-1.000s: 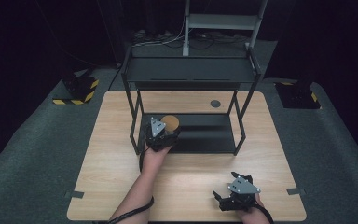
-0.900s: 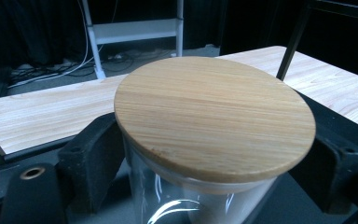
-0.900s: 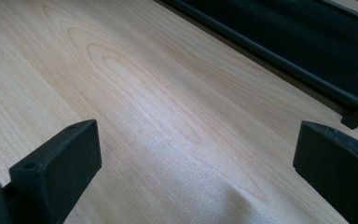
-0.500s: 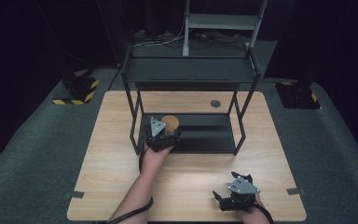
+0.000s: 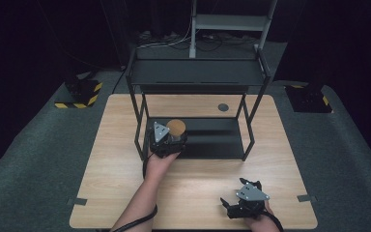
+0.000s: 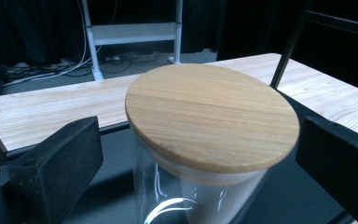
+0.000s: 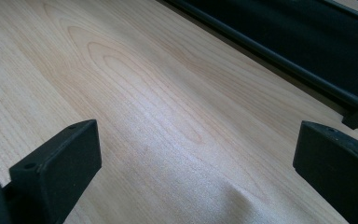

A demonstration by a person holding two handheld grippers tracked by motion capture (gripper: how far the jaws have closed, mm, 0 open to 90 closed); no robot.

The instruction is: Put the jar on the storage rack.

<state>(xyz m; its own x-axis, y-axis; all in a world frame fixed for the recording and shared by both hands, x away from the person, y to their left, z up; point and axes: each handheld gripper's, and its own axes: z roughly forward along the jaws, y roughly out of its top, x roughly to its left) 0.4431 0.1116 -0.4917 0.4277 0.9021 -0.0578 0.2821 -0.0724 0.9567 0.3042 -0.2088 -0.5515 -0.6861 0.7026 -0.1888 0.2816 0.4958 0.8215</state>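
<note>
1. Glass jar (image 6: pixel 186 196) with its round wooden lid (image 6: pixel 212 116) stands upright on the lower shelf (image 5: pixel 212 137) of the black metal rack (image 5: pixel 198 72), near that shelf's left end, with the lid seated flat on top.
2. Left gripper (image 5: pixel 170 140) has just been opening its jaws. In the left gripper view they now stand wide apart on either side of the jar, with a clear gap between each pad and the glass, so nothing is clamped.
3. By my reading that means the jar has been let go and is standing on its own; setting it on the shelf looks done, and the likely next move is drawing the hand back without knocking the glass.
4. Right gripper (image 5: pixel 244 205) rests on the wooden table (image 5: pixel 125 193) near the front right corner, well apart from the rack, jaws spread and holding nothing.
</note>
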